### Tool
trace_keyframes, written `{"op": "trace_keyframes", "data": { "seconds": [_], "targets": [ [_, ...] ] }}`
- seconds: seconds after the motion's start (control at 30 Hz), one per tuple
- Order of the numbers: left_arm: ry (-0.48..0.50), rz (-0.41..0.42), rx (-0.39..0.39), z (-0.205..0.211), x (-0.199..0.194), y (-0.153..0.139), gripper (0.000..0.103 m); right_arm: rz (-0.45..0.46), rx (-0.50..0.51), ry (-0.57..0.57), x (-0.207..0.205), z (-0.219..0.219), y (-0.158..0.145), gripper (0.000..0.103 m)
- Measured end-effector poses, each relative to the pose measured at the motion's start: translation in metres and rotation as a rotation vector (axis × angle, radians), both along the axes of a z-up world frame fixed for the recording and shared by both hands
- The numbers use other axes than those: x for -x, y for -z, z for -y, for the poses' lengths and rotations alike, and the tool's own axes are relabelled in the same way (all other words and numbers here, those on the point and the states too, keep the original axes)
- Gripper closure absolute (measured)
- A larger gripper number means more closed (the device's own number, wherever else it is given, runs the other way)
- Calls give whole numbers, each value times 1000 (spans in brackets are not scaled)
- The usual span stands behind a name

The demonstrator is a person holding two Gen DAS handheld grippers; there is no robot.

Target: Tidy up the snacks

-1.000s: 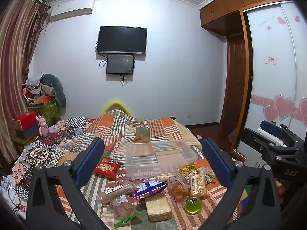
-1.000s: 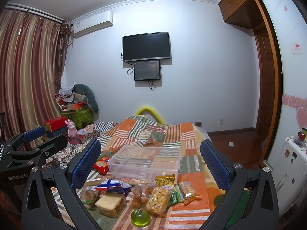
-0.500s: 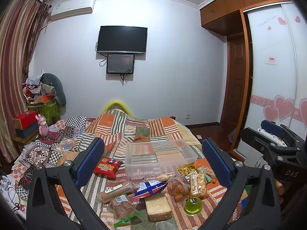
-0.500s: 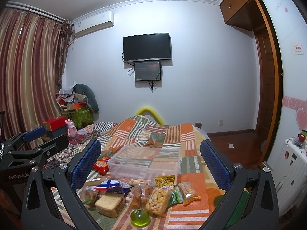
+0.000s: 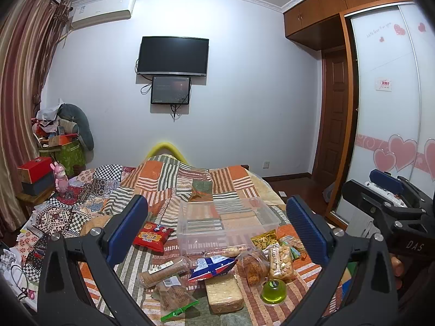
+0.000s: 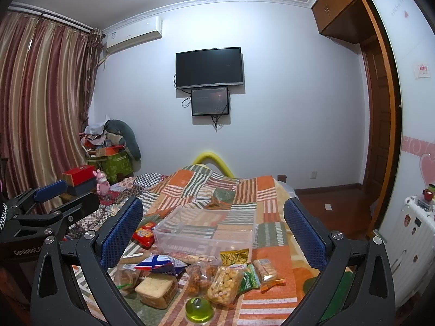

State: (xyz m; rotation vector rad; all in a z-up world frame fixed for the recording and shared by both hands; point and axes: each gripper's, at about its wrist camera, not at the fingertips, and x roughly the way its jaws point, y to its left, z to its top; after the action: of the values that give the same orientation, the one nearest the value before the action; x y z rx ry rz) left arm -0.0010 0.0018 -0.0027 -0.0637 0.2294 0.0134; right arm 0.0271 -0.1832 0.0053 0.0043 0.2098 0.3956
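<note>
2 hand-held grippers hang above a patchwork-quilted bed (image 5: 168, 179), both spread wide and carrying nothing, with the snack pile lying ahead of and below them. the left gripper (image 5: 216, 225) frames an empty clear plastic bin (image 5: 227, 221) between its blue pads; the right gripper (image 6: 213, 229) frames the same bin (image 6: 205, 229) from the other side. the bin's long axis runs roughly across both views, its near wall touching or just beside the heap of packets.

nearest the right gripper sit a green jelly cup (image 6: 198, 309), a bag of puffed snacks (image 6: 224, 285) and a green packet (image 6: 248, 278). nearer the left lie a red chip bag (image 5: 152, 236), off to the bin's left side and apart from the heap, a long wrapped biscuit roll (image 5: 163, 270) lying crosswise, a blue-and-white packet (image 5: 210, 267) and a pale wrapped cake (image 5: 224, 293).

every packet lies on the quilt, none in the bin, so the sorting looks unstarted. the coming move likely turns on a short forward-and-down reach: each tool points level over the pile and would need to tilt down onto a packet, then carry it just beyond into the bin. soft bags may crumple or slide on the cloth.
</note>
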Motion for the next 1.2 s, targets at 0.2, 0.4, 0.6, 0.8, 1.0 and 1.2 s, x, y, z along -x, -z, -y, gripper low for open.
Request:
{"op": "trace_keyframes", "data": {
  "seconds": [0.2,0.4,0.6,0.8,1.0,1.2],
  "targets": [
    [2,-4,1,0,-1,1,0,0,0,-3,0,0,0,0],
    [13,-6,7,0,-2,1,0,2,1,-6,-1,0,-1,0],
    [40,-15,18,-2,-4,3,0,-3,2,1,-2,0,0,0],
    [68,-49,54,-11,-7,7,17,-20,18,8,-6,-3,5,0],
    [43,-117,37,-23,-14,23,26,-37,31,1,-8,-4,12,0],
    [2,-218,-9,-44,-22,49,26,-92,63,-16,-13,-6,25,13]
  ]
}}
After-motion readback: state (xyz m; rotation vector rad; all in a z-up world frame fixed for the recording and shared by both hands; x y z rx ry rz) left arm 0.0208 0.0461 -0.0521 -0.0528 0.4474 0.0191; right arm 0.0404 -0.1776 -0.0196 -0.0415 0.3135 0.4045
